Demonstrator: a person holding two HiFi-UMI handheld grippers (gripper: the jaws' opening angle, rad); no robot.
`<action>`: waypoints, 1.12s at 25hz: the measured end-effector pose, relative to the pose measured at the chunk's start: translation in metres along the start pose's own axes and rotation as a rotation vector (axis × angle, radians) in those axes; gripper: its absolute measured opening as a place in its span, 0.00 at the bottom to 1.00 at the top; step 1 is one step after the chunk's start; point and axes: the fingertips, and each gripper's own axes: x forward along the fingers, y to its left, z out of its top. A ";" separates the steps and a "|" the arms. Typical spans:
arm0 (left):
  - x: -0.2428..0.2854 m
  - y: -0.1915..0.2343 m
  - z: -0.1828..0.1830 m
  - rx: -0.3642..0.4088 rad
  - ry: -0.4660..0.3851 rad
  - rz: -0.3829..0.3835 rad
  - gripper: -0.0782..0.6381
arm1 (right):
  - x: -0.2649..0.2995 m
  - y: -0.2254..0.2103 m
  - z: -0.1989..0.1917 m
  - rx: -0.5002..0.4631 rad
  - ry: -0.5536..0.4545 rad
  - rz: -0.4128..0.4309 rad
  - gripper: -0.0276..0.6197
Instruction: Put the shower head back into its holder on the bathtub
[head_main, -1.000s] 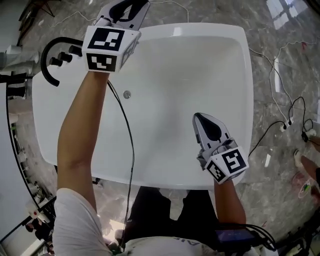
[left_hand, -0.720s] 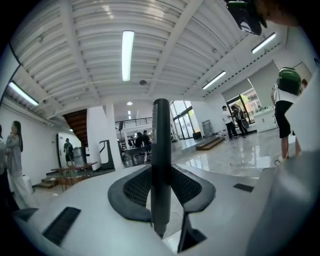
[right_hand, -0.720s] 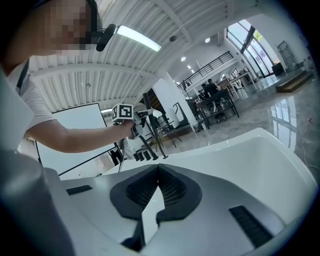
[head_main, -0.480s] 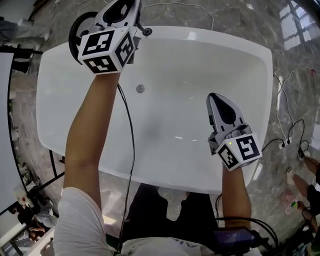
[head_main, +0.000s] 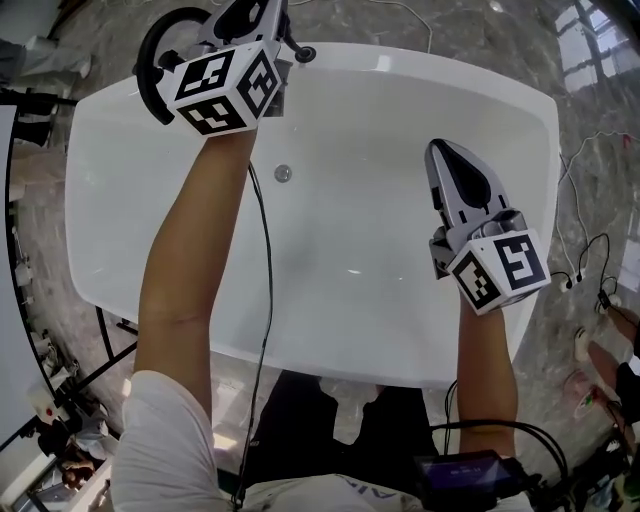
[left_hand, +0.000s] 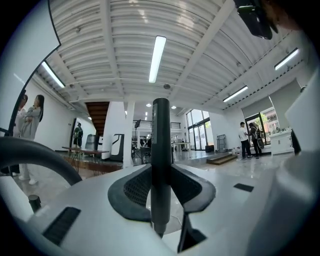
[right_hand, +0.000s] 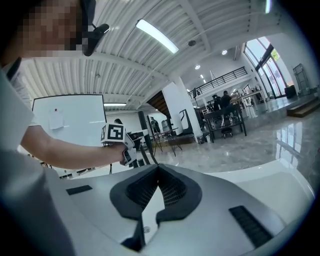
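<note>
In the left gripper view a slim black shower head (left_hand: 161, 130) stands upright between the pads, and my left gripper (left_hand: 161, 172) is shut on its stem. In the head view that left gripper (head_main: 262, 12) is at the white bathtub's (head_main: 400, 80) far left corner. One black end of the shower head (head_main: 299, 51) sticks out to its right over the rim. The curved black tub faucet (head_main: 150, 62) arcs just left of it, and I cannot make out the holder. My right gripper (head_main: 447, 150) hovers over the tub's right side, jaws together and empty; its own view shows the same right gripper (right_hand: 159, 169).
A round drain fitting (head_main: 283, 173) sits in the tub wall below the left gripper. Cables (head_main: 585, 250) trail over the marble floor right of the tub. A black frame (head_main: 70, 385) stands at the near left. People stand far off in the hall.
The left gripper has slid left along the far rim to the black faucet and rolled. The right gripper has moved from the near rim farther out over the tub.
</note>
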 end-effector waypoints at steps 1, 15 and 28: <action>0.004 0.001 -0.004 -0.007 0.001 -0.005 0.28 | 0.002 0.001 -0.001 -0.006 0.002 -0.001 0.05; 0.028 0.022 -0.072 -0.080 -0.004 0.035 0.28 | 0.031 0.003 -0.040 -0.042 0.033 0.025 0.05; 0.052 0.026 -0.121 -0.110 0.023 0.015 0.28 | 0.014 -0.008 -0.092 0.028 0.059 -0.008 0.05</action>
